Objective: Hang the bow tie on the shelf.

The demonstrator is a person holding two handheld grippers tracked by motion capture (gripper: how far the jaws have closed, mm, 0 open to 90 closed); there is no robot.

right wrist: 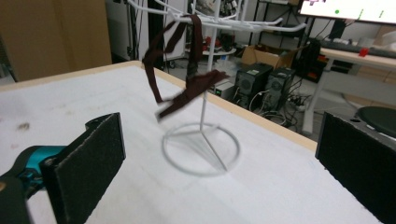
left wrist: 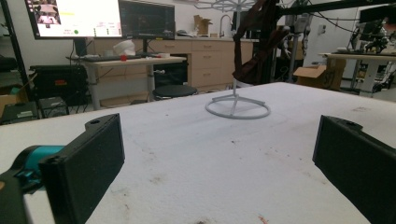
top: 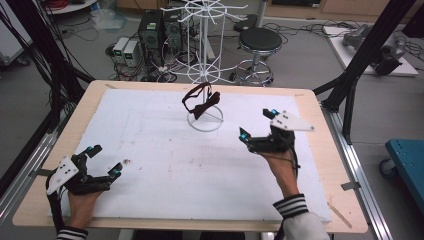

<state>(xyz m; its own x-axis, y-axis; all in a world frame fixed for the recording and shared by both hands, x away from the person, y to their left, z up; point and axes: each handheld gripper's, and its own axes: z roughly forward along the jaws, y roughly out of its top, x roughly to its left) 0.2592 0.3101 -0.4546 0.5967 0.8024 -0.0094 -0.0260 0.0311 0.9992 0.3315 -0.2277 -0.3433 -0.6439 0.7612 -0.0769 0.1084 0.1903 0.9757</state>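
A white wire rack with a ring base stands at the far middle of the white mat. A dark brown strap with a bow hangs from one of its arms; it also shows in the right gripper view and the left gripper view. My right gripper is open to the right of the rack, apart from the bow, with nothing between its jaws. My left gripper is open low at the near left corner of the mat, also empty.
The mat lies on a wooden table with black frame posts at both sides. Behind the table stand a black stool and computer cases on the floor. A few dark stains mark the mat.
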